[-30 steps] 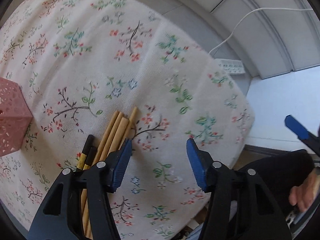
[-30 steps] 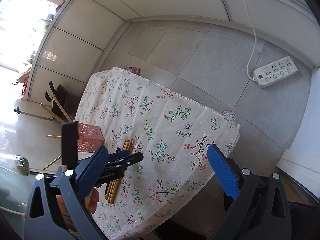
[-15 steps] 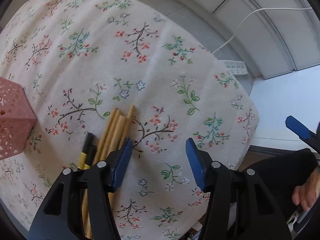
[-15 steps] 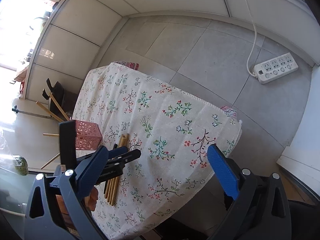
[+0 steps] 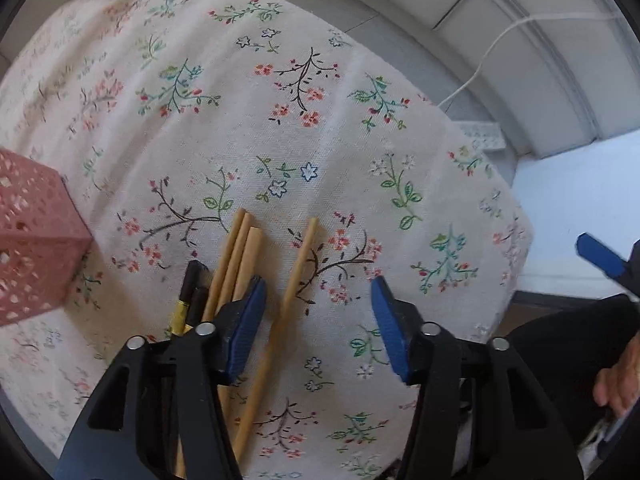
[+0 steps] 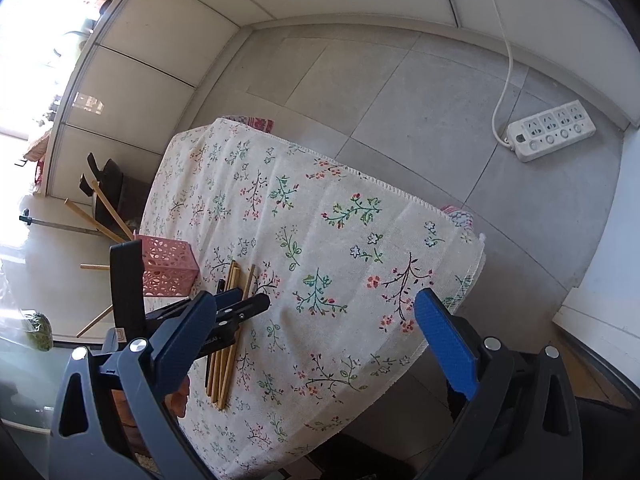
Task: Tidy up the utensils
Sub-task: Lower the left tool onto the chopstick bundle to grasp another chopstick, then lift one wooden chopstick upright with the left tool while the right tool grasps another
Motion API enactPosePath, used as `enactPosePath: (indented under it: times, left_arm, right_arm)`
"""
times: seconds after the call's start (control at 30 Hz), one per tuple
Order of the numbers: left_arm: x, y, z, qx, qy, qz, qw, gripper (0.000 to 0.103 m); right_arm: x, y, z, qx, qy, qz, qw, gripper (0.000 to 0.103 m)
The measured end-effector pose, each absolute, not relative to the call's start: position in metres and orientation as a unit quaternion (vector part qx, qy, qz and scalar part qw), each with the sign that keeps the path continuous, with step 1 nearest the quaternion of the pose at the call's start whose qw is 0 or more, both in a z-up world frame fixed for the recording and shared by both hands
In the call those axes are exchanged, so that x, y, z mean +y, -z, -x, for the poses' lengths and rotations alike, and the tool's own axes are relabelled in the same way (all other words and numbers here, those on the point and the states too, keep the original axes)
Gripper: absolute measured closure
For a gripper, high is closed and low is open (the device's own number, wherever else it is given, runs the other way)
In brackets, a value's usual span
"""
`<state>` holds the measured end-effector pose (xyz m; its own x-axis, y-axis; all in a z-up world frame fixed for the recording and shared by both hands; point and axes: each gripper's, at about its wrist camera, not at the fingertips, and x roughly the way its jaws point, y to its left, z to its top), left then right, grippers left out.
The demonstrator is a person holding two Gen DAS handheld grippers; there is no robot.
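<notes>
A bundle of wooden chopsticks (image 5: 236, 256) and two black ones (image 5: 192, 292) lie on the floral tablecloth (image 5: 280, 120). One wooden chopstick (image 5: 294, 276) lies apart, to their right. My left gripper (image 5: 316, 320) points straight down over it with its jaws closing. The single chopstick sits between them near the left pad (image 5: 244, 328), and the right pad stands well clear of it. A pink perforated basket (image 5: 32, 240) stands to the left. In the right wrist view my right gripper (image 6: 316, 340) hangs open and empty off the table's near edge, with the left gripper (image 6: 240, 312) above the chopsticks (image 6: 224, 364).
The small table's cloth edge (image 6: 400, 196) drops to a grey tiled floor. A white power strip (image 6: 550, 130) with its cable lies on the floor at the right. Wooden sticks and a dark object (image 6: 104, 200) lie beyond the table's left side. A person's hand (image 5: 616, 380) shows at the right.
One wooden chopstick has shifted right, away from the bundle, and now lies between the left jaws. Those jaws have narrowed a little. The right gripper has stayed put.
</notes>
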<state>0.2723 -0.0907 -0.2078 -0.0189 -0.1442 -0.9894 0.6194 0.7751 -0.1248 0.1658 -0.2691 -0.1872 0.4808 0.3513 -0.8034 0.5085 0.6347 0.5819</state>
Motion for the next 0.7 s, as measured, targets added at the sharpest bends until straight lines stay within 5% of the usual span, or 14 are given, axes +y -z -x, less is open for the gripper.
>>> enactPosePath:
  times: [0.07,0.2,0.57,0.7]
  left_arm:
    - [-0.101,0.209,-0.268,0.647,0.255,-0.224,0.683,0.078]
    - [-0.111,0.210,-0.261,0.634,0.235,-0.231,0.700,0.093]
    - [-0.025,0.141,-0.179,0.566,0.243,-0.112,0.780,0.098]
    - [0.021,0.097,-0.137,0.516,0.251,-0.043,0.818,0.098]
  right_arm:
    - [-0.268,0.190,-0.166,0.511,0.052,-0.427,0.744,0.006]
    - [-0.265,0.191,-0.167,0.514,0.068,-0.418,0.746,0.006]
    - [-0.197,0.223,-0.214,0.592,0.051,-0.414,0.689,0.008]
    - [-0.150,0.228,-0.244,0.605,0.041,-0.400,0.688,0.025]
